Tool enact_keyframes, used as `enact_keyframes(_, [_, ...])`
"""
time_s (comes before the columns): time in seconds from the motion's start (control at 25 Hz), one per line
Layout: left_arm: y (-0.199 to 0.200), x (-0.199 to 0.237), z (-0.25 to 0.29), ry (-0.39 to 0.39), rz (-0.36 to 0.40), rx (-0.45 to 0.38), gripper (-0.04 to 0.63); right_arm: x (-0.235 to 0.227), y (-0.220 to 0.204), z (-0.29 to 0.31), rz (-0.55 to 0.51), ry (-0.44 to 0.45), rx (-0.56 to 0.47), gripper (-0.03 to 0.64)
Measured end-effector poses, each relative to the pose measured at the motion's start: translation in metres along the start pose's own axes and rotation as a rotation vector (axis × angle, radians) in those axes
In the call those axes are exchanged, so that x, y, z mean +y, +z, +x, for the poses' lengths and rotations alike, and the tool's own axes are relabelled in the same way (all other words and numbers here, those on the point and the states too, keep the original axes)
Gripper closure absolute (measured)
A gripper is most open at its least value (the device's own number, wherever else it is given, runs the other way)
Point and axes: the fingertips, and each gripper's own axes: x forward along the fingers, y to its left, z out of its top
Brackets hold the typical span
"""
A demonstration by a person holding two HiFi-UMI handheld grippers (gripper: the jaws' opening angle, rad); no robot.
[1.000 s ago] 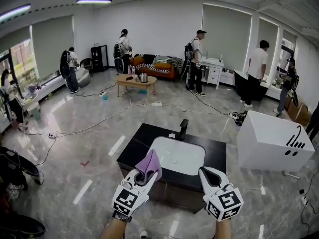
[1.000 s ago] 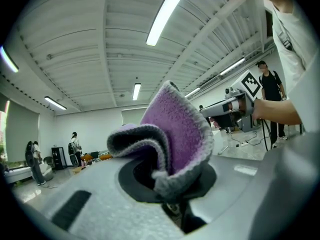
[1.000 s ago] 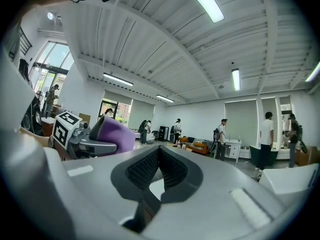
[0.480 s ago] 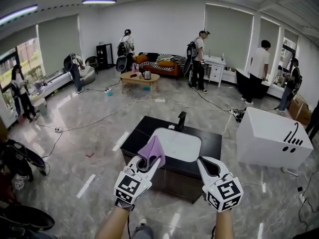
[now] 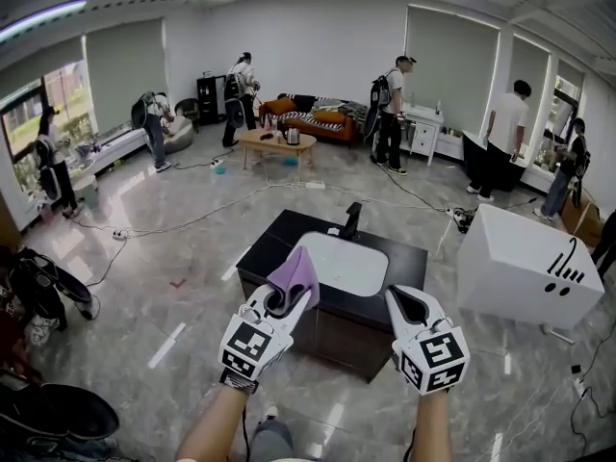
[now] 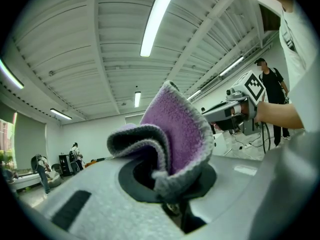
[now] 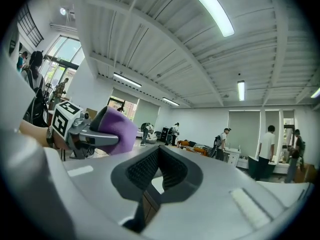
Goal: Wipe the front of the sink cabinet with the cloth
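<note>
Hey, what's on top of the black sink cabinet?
A white basin sunk into its top and a black faucet at the back edge. The purple cloth in the left gripper hides the basin's near-left corner, so that part can't be seen.

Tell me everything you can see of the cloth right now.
The cloth is purple, fleecy-looking fabric with a grey stitched edge. It is bunched and folded, pinched at its lower end in the shut left claw, with the loose part standing upward. Nothing else touches it. It looks held in the air, short of the sink cabinet.
</note>
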Motion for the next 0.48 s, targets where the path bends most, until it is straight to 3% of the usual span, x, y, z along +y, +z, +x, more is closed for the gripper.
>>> enact_keyframes(0.48, [0.001,-0.017,0.002,-0.016,0.015,0.003,0.546,0.000,-0.007,-0.010,0.005,0.016,-0.016,0.611])
